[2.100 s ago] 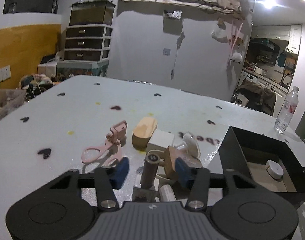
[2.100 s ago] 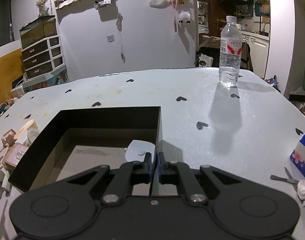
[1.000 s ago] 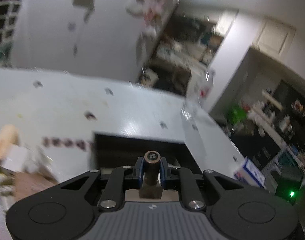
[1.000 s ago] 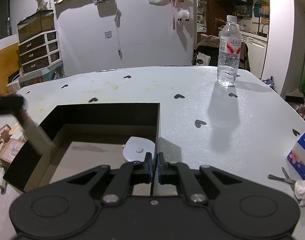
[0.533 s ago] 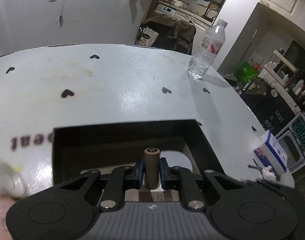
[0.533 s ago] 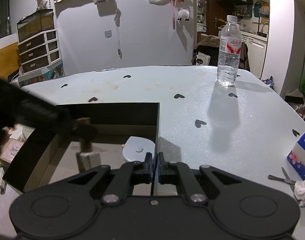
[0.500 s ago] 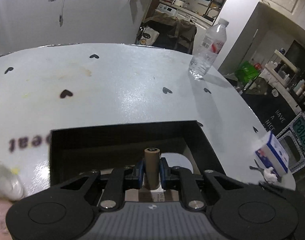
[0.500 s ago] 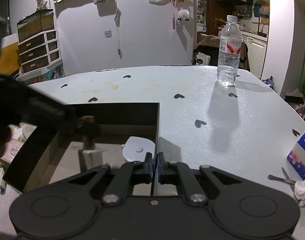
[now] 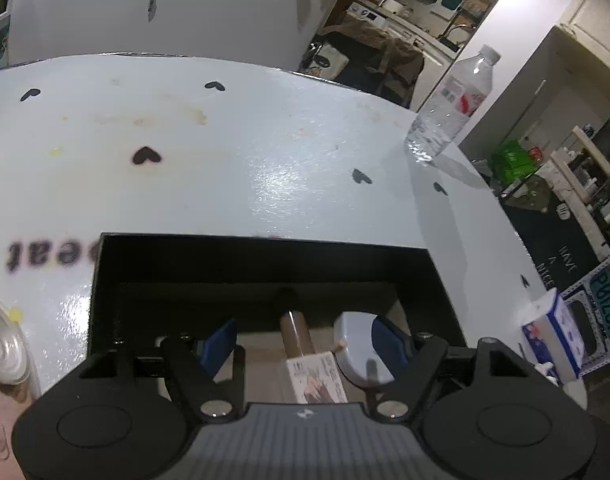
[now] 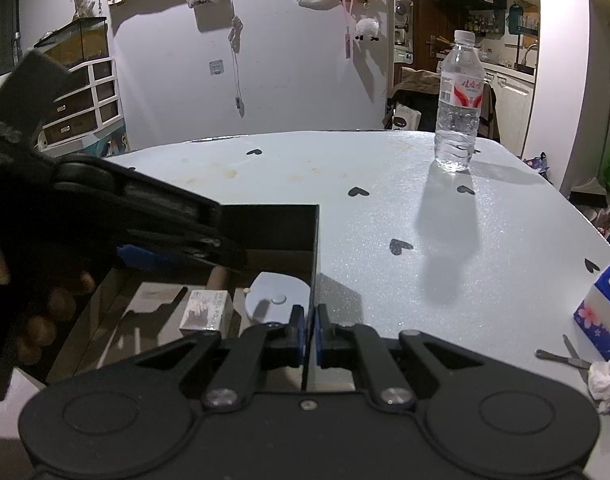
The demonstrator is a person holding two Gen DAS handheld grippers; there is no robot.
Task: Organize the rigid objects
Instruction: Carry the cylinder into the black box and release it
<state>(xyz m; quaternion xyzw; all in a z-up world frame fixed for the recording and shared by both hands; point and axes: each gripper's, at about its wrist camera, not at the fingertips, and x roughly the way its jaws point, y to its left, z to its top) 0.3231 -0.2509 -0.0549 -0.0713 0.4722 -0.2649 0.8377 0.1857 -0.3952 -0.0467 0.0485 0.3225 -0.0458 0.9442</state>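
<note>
Left-wrist view. My left gripper [image 9: 303, 346] hangs over the black box [image 9: 261, 254], jaws opening, blue pads well clear on either side of the brown bottle [image 9: 295, 334]. The bottle is let go: it lies on the box floor between the pads, long axis running from 6 toward 12 o'clock, its labelled square base [image 9: 317, 376] nearest the camera and its cap end in shadow at the far wall. Just beside it, at about 3 o'clock, lies the white round disc [image 9: 359, 354].

Right-wrist view. My right gripper [image 10: 309, 330] is clenched on the box's near right wall (a steadying hold, I judge); bottle [image 10: 217, 280] and disc [image 10: 277, 298] lie at its 11 o'clock, under the left gripper.

Change from half a second earlier: the pads then pinched the bottle, which stood upright above the box floor; now the pads are apart and it rests tipped forward.

Coming move, as I judge it: withdraw the left gripper straight back along the bottle's axis, so neither pad brushes it or the disc.
</note>
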